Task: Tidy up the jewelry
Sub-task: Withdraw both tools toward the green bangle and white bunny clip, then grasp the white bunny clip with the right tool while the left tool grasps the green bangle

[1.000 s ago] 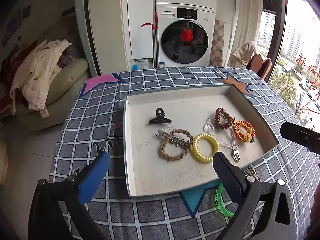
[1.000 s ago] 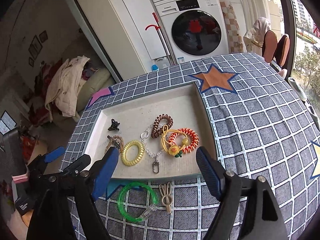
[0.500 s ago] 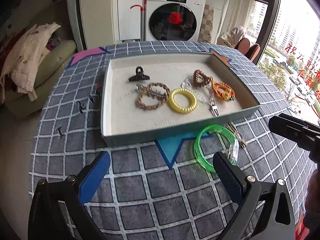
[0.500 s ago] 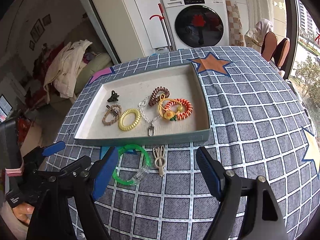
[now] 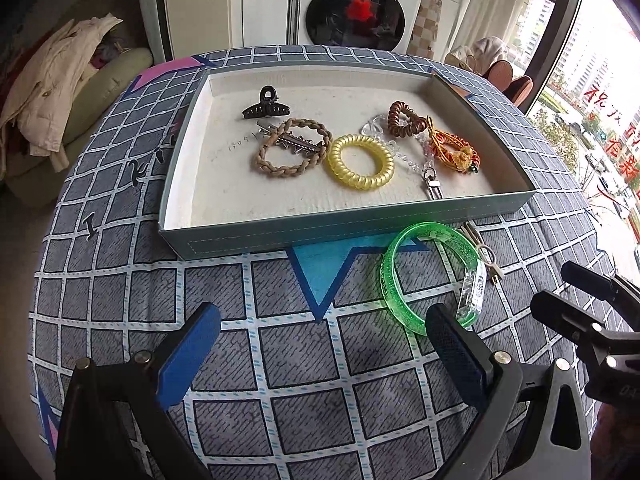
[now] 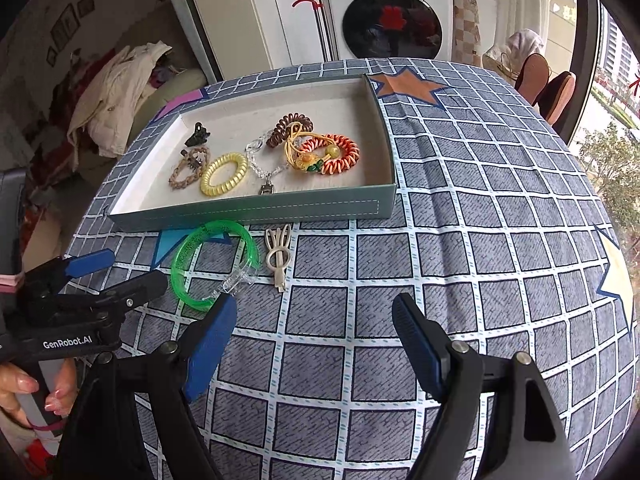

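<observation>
A shallow teal tray (image 5: 360, 224) (image 6: 256, 210) on the checked tablecloth holds several hair ties, a black claw clip (image 5: 265, 107) and a clear bead chain (image 5: 412, 160). In front of the tray lie a green bangle (image 5: 430, 276) (image 6: 208, 260) and a beige hair clip (image 6: 278, 256). My left gripper (image 5: 320, 340) hovers open over the cloth, its right finger just before the bangle. My right gripper (image 6: 314, 328) is open too, nothing between its pads, its left finger near the bangle's clear clasp. Each gripper shows at the edge of the other's view.
The round table (image 6: 500, 240) drops off on all sides. Small dark hairpins (image 5: 134, 170) lie on the cloth left of the tray. A washing machine (image 5: 360, 8), a sofa with clothes (image 5: 60, 92) and chairs (image 6: 548, 84) stand beyond.
Both grippers have sunk and tilted downward, drawing back toward the near table edge. The bangle and beige clip now sit in mid-view ahead of the fingers. The jaws stayed equally wide.
</observation>
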Tool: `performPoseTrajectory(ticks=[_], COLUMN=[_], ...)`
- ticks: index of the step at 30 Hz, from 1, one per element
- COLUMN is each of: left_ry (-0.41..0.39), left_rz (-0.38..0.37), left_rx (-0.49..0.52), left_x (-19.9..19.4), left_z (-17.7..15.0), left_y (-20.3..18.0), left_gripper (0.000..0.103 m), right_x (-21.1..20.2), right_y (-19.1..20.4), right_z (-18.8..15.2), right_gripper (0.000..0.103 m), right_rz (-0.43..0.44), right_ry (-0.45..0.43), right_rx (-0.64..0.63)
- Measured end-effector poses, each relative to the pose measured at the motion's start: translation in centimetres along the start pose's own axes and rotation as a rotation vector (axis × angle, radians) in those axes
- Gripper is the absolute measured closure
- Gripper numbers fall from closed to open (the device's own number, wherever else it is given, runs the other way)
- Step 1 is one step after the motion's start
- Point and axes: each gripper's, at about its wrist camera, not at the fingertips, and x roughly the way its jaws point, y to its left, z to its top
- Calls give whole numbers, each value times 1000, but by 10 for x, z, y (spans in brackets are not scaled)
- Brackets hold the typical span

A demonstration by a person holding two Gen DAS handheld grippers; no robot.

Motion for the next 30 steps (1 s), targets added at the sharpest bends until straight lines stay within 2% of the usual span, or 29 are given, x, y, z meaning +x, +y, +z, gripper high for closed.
performPoseTrajectory(ticks=[3, 10, 22, 24, 26, 28, 30], left_ry=[-1, -9, 2, -6, -3, -1, -5], left_rz=[12, 30, 50, 60, 60, 57, 58], left_rx=[8, 13, 8, 21, 40, 57, 86], left_x=[3, 9, 21, 20, 21, 21, 20], left_z=[1, 5, 13, 13, 13, 13, 13], left_y=[-5, -12, -14, -17, -21, -25, -30], left_gripper=[0, 0, 0, 8, 9, 12, 21], right_x=[4, 16, 34, 35, 36, 36, 37], right_y=[3, 15, 27, 28, 30, 32, 35], right_z=[-1, -1, 3, 5, 6, 6, 6], right_gripper=[21, 37, 53, 58, 63, 73, 83], right_rz=[-12, -17, -31, -30, -26, -21, -13], right_ry=[7, 14, -8, -17, -25, -32, -34], right_rx=[-35, -104, -207, -217, -228, -238, -245])
